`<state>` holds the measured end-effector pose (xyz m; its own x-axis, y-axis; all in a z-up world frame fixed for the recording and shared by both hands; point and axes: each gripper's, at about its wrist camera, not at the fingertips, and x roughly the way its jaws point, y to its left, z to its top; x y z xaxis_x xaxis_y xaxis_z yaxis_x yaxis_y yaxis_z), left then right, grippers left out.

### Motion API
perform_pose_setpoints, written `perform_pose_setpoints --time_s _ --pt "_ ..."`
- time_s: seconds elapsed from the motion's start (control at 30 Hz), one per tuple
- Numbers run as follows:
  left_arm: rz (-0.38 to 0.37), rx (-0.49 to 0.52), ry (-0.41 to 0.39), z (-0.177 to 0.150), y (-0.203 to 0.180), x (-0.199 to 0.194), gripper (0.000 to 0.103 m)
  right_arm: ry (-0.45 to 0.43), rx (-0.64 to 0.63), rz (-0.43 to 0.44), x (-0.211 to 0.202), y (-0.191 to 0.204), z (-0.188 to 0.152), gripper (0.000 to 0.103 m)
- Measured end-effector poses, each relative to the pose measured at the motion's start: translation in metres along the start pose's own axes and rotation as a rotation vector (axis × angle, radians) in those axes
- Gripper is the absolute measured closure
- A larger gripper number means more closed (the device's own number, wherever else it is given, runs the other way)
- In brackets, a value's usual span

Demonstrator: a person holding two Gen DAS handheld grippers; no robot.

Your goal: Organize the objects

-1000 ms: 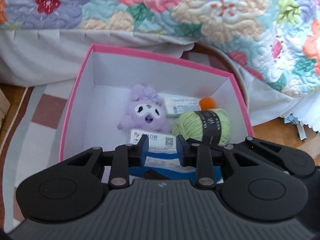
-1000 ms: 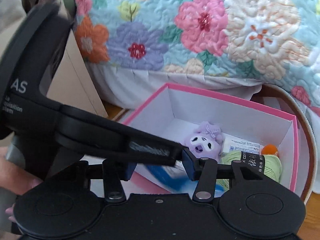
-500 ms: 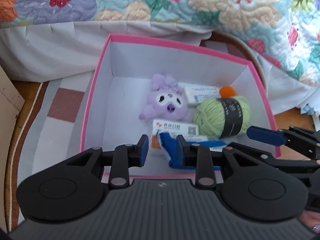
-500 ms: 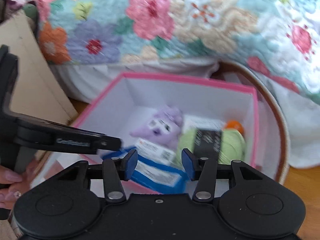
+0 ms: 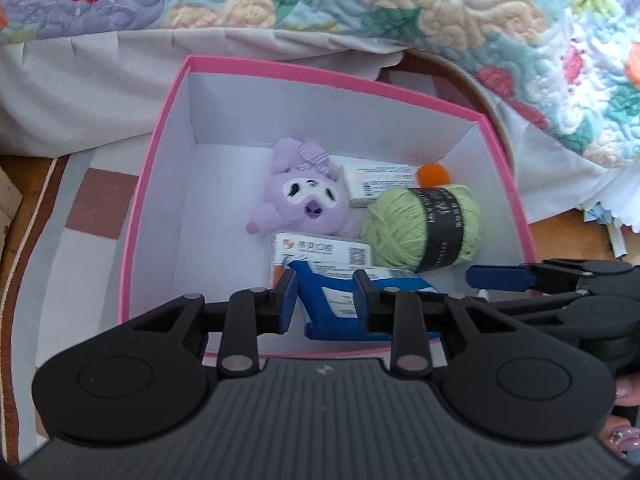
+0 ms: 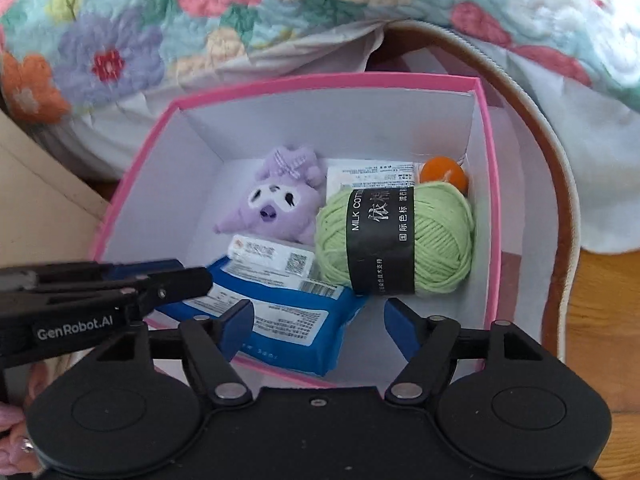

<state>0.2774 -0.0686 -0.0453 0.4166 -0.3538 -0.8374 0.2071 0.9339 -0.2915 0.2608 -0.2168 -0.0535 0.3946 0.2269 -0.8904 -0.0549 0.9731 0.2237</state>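
Blue pack [image 6: 280,312] released, right jaws apart

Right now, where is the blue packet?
In both wrist views the blue packet lies in the pink box, at its near wall, against the green yarn ball and partly over the white carton.

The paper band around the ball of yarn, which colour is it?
Black with white lettering, wrapped around the light green ball of yarn. The right wrist view shows it best.
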Motion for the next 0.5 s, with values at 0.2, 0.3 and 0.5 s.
perform_pose_setpoints --time_s 0.2,0.3,0.5 --pt "0.029 -0.030 0.027 -0.002 0.013 0.011 0.075 0.078 -0.031 -0.024 0.008 0.011 0.011 0.022" --pt "0.020 -0.056 0.027 -0.001 0.022 0.012 0.075 0.146 -0.001 0.019 0.015 0.011 0.015 0.022" --pt "-0.010 -0.096 0.025 0.000 0.029 0.012 0.075 0.131 0.093 0.121 0.019 0.008 0.010 0.039"
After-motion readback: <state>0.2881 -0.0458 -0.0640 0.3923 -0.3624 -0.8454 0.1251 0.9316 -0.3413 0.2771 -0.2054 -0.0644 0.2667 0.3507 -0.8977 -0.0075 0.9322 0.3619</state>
